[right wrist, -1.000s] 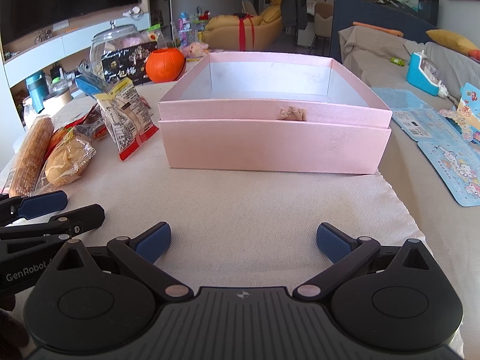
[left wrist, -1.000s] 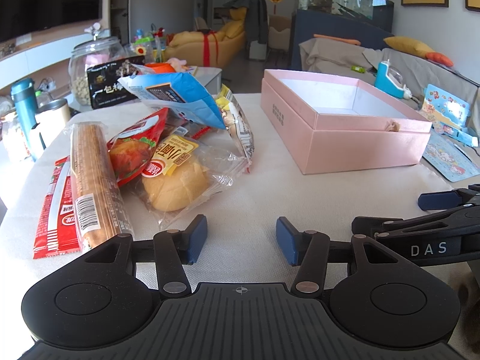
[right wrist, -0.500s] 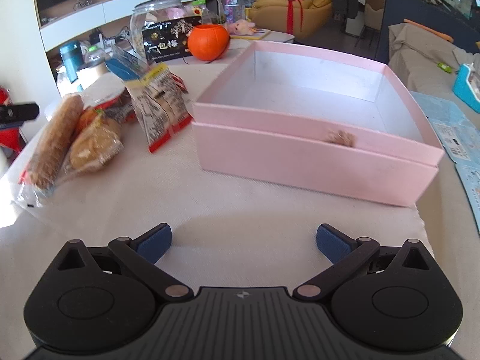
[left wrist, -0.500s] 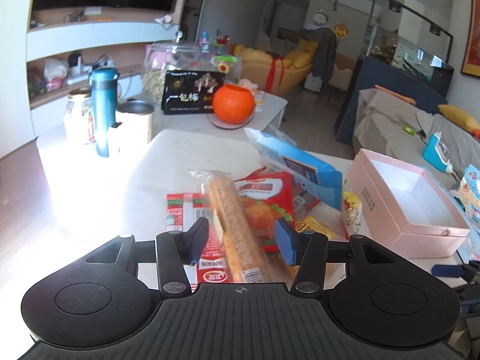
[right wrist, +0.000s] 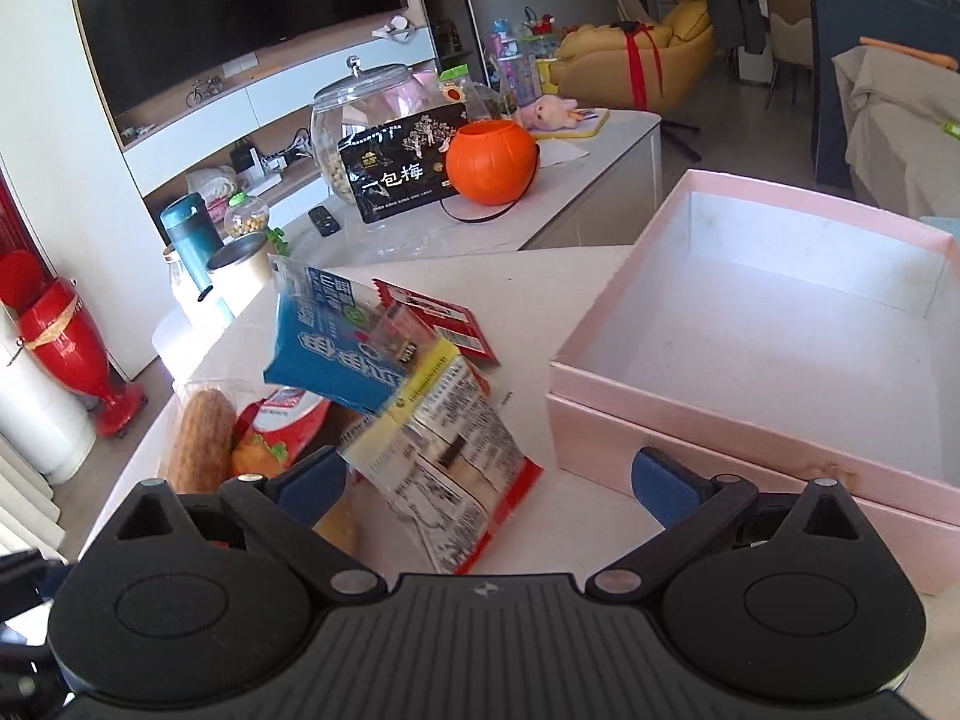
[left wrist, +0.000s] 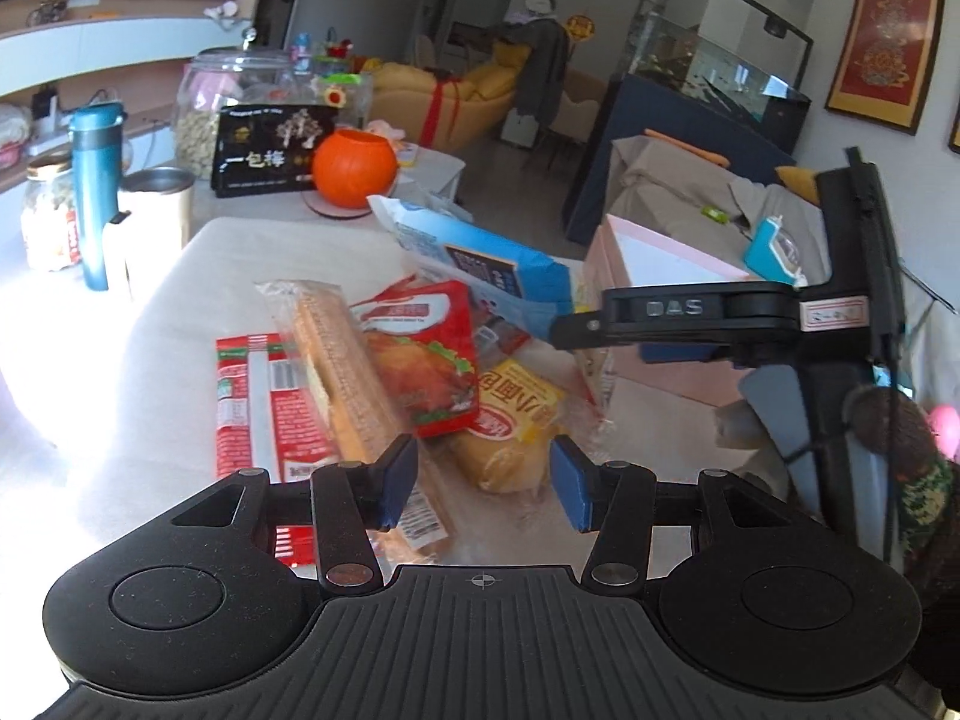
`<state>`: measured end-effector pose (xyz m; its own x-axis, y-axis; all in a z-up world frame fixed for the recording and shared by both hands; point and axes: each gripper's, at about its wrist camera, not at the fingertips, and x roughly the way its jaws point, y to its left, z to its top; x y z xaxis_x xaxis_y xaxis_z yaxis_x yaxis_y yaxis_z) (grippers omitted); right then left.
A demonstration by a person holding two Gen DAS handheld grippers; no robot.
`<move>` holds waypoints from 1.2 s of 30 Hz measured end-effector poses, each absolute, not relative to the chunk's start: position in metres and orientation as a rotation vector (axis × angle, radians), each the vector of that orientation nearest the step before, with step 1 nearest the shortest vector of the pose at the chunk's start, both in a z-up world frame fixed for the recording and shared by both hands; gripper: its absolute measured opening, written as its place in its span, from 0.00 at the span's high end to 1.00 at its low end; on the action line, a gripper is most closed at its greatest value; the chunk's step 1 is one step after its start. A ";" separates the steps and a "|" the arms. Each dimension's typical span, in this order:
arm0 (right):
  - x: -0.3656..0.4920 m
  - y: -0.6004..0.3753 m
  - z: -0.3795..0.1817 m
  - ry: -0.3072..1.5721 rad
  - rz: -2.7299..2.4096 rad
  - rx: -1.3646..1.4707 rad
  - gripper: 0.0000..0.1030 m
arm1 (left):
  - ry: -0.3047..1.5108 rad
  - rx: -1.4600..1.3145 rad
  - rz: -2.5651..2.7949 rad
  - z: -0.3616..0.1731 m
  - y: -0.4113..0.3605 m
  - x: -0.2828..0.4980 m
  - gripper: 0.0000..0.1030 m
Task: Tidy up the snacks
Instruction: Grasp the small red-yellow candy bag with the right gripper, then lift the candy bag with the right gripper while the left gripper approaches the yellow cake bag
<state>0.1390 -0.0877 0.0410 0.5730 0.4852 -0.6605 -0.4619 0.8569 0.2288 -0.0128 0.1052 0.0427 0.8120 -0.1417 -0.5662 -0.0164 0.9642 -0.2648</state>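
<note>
The left gripper (left wrist: 483,489) has swung from bare table (left wrist: 198,276) to hover over the snack pile, spread, nothing between its pads: the bun packet (left wrist: 513,438) just ahead, the long wafer pack (left wrist: 336,372) beside. The right gripper (right wrist: 489,480), its jaws closing, has turned from the pink box (right wrist: 750,414) toward the clear yellow-edged packet (right wrist: 444,444) between its pads, untouched. Beyond, the blue bag (right wrist: 327,354).
</note>
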 end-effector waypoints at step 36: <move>0.091 -0.185 0.008 0.754 0.367 -0.079 0.14 | 0.798 -0.316 -0.046 0.021 0.087 0.047 0.29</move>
<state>0.0914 -0.1853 0.0076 0.6687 0.2976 -0.6813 -0.3535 0.9335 0.0608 0.0472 0.0874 0.0207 0.6998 -0.1592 -0.6964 -0.0779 0.9520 -0.2959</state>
